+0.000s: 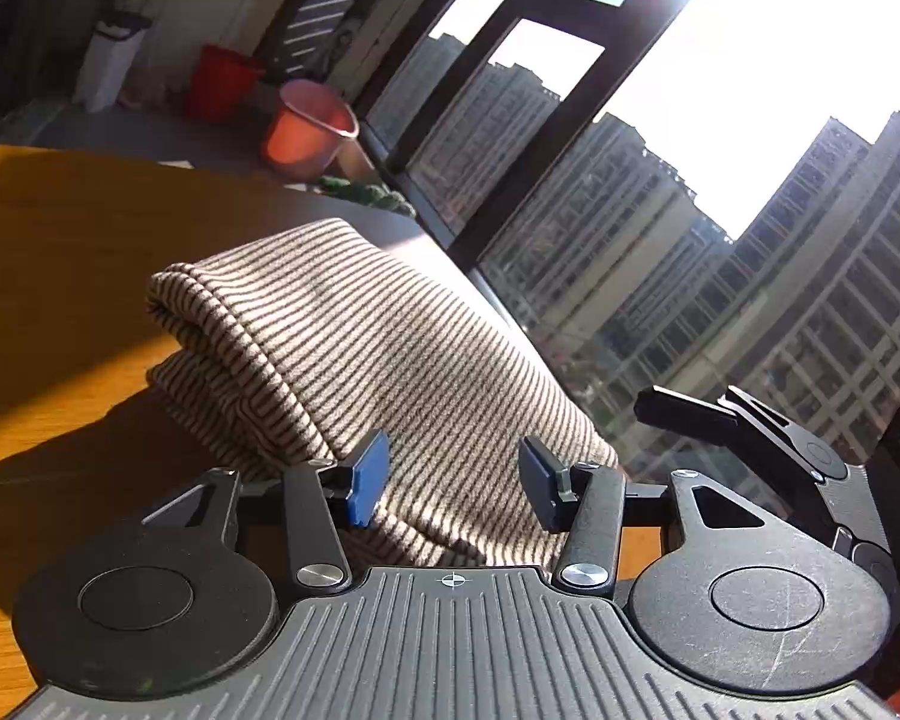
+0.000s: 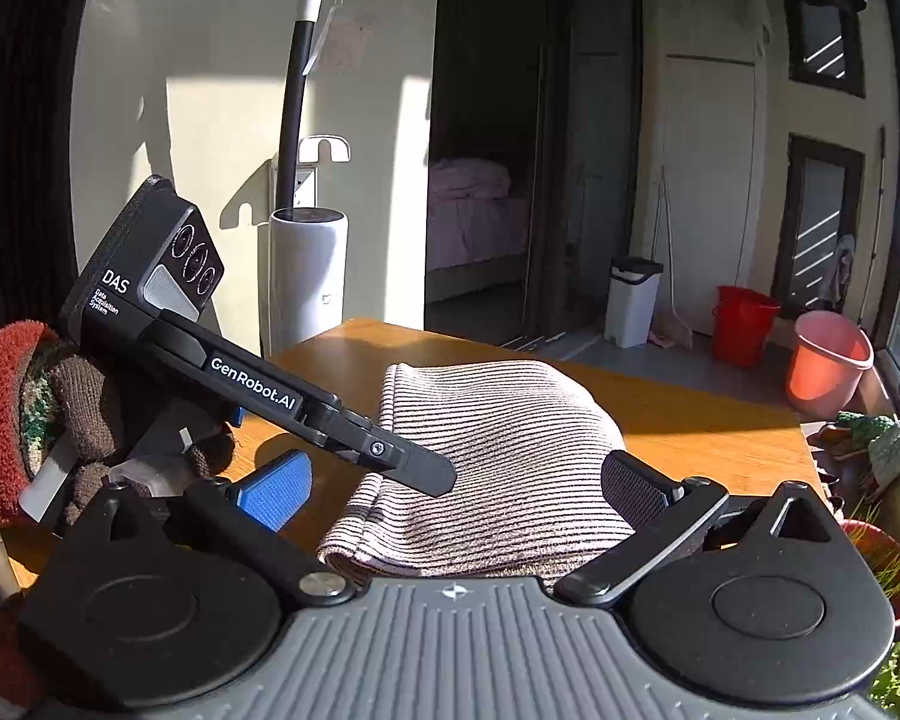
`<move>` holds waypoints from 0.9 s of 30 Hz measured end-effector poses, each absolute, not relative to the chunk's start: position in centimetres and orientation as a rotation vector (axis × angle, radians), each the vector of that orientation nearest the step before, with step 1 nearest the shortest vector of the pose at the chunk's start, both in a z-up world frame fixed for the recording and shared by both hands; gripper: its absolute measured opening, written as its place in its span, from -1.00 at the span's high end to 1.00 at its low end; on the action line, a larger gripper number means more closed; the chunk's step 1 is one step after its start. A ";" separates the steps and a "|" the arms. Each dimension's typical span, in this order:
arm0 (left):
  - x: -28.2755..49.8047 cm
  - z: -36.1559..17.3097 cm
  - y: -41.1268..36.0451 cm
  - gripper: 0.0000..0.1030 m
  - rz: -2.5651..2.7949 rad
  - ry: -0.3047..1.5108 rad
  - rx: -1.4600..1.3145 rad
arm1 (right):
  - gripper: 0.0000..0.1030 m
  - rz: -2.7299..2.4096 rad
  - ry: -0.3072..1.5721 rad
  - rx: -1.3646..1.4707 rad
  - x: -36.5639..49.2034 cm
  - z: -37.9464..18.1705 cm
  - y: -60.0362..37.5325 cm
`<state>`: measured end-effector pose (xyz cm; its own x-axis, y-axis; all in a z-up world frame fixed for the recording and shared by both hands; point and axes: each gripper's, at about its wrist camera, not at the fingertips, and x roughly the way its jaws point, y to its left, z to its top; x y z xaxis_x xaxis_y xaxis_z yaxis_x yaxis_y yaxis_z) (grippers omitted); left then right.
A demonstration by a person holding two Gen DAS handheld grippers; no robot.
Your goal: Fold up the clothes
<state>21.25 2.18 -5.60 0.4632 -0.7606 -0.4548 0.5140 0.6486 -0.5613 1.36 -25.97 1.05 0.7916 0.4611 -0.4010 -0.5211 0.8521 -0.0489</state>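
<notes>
A striped beige-and-brown garment (image 1: 354, 360) lies folded in a thick bundle on the wooden table (image 1: 60, 276). My left gripper (image 1: 453, 480) is open, its blue pads apart just above the near end of the bundle, holding nothing. In the right wrist view the same garment (image 2: 498, 456) lies in front of my right gripper (image 2: 456, 492), which is wide open with its fingers either side of the bundle's near edge. The left gripper's black body (image 2: 258, 384), held by a gloved hand (image 2: 84, 420), reaches in from the left over the garment.
A pink bucket (image 2: 828, 360) and a red bucket (image 2: 744, 324) stand on the floor past the table's far right. A white bin (image 2: 630, 300) and a white cylinder appliance (image 2: 309, 276) stand behind. Large windows (image 1: 630, 240) run along the right. Plants (image 2: 870, 438) sit at the table's right edge.
</notes>
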 end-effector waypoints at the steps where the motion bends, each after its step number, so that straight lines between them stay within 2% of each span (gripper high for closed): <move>1: 21.2 -5.7 2.1 -0.03 -0.805 0.743 -0.384 | -1.00 0.483 0.398 -0.162 2.2 0.6 -26.0; 5: 20.9 -5.7 2.2 -0.03 -0.806 0.743 -0.389 | -1.00 0.396 0.591 -0.129 6.0 -3.9 -25.6; 23: 19.2 -5.9 2.9 -0.04 -0.808 0.726 -0.380 | -1.00 0.366 0.569 -0.005 4.5 -4.5 -26.5; 27: 19.0 -6.0 2.9 -0.04 -0.800 0.728 -0.373 | -1.00 0.445 0.565 0.009 4.2 -3.1 -27.4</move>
